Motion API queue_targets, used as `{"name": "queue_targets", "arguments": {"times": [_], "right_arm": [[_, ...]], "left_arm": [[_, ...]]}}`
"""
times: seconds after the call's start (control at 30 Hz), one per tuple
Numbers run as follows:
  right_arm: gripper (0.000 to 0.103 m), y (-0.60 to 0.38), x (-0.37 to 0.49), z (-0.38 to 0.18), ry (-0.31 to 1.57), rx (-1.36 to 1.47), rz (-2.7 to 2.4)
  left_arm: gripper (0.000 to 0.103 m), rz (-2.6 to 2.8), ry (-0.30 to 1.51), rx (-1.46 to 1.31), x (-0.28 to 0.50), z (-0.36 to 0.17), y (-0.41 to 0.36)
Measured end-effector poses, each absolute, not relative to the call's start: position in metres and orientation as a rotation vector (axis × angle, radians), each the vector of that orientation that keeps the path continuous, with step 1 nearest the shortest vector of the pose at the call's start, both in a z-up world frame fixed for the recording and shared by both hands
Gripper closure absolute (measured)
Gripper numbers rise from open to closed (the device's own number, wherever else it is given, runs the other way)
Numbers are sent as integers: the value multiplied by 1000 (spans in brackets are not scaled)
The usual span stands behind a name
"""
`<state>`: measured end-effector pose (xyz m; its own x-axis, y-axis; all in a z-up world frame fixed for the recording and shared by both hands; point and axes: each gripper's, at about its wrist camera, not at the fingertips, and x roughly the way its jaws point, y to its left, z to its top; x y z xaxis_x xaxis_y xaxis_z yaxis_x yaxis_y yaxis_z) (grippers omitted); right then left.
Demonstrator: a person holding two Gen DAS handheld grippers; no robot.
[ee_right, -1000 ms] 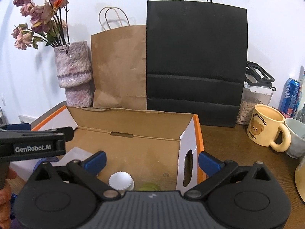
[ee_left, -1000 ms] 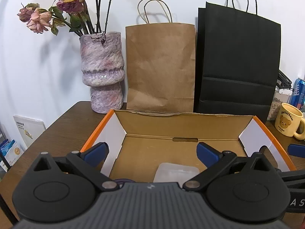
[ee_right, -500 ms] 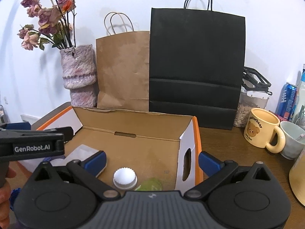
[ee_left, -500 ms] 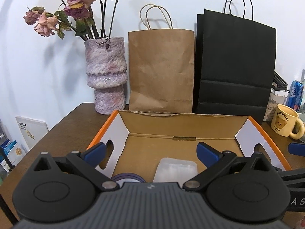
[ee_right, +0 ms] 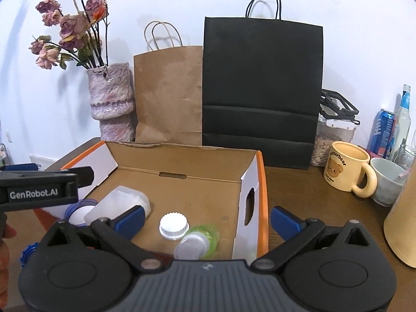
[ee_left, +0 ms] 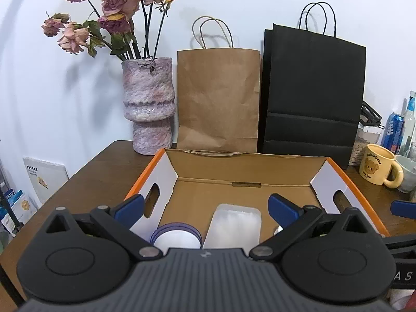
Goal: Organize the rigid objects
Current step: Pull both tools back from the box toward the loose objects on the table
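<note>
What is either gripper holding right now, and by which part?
Nothing. The left gripper and right gripper are both open with nothing between their fingers; the containers lie loose in the cardboard box.

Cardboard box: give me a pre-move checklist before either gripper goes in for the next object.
1. Left gripper open and holding nothing: ok.
2. Right gripper open and holding nothing: ok.
3. Cardboard box top open, interior reachable: ok.
4. Contents visible: clear plastic container, white cap, green-lidded jar, purple-rimmed lid: ok.
5. Right gripper centred over the opening: not ok; its right finger sits outside the orange-edged wall.
6. Grippers clear of each other: cannot tell; they are side by side.
</note>
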<state>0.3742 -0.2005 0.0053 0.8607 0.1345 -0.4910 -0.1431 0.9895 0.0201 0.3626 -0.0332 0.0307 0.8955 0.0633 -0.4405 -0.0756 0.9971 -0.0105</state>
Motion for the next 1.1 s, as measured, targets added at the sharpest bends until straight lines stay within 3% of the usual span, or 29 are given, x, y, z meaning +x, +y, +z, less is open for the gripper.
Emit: {"name": "queue_targets", "arguments": {"times": [1.1], "right_arm": [[0,-212,269,-5,538,-18,160]], "left_arm": [[0,64,492,-28,262,21,-26]]}}
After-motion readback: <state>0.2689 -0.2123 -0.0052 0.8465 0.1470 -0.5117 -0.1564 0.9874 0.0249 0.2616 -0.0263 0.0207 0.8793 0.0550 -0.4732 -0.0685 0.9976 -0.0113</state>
